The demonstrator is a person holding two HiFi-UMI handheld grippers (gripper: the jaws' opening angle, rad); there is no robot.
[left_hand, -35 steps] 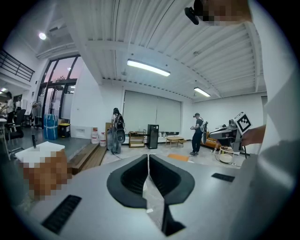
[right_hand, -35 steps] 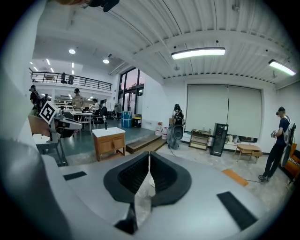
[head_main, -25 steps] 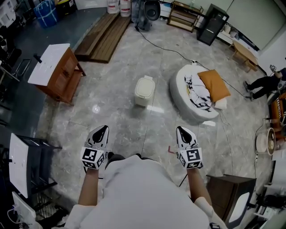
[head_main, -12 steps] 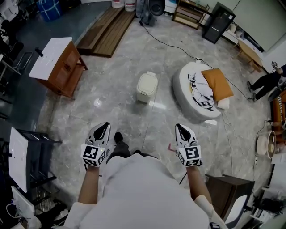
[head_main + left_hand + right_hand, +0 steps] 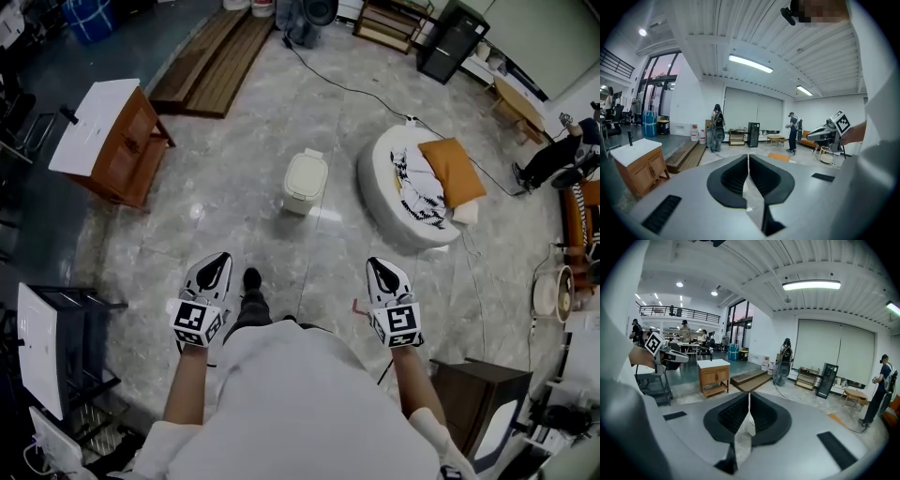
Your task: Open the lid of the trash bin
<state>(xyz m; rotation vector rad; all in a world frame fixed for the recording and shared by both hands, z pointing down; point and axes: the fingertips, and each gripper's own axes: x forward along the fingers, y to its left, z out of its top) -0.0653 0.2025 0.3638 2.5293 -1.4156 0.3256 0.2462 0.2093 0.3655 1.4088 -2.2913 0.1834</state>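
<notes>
No readable text, brand or number can be made out anywhere tbh; only black-and-white square patterns are carried by the left gripper [image 5: 221,260] and right gripper [image 5: 375,266].

A small cream plastic trash bin [image 5: 305,183] stands on the grey marble floor [image 5: 234,220] with its lid down, out in front of the person. The left gripper [image 5: 217,264] and right gripper [image 5: 380,270] are held near the body, well apart from the bin. A round white cushion bed [image 5: 380,202] carrying an orange pillow [image 5: 450,173] lies just right of the bin. A wooden cabinet with a white top [image 5: 98,136] stands at the far left.
</notes>
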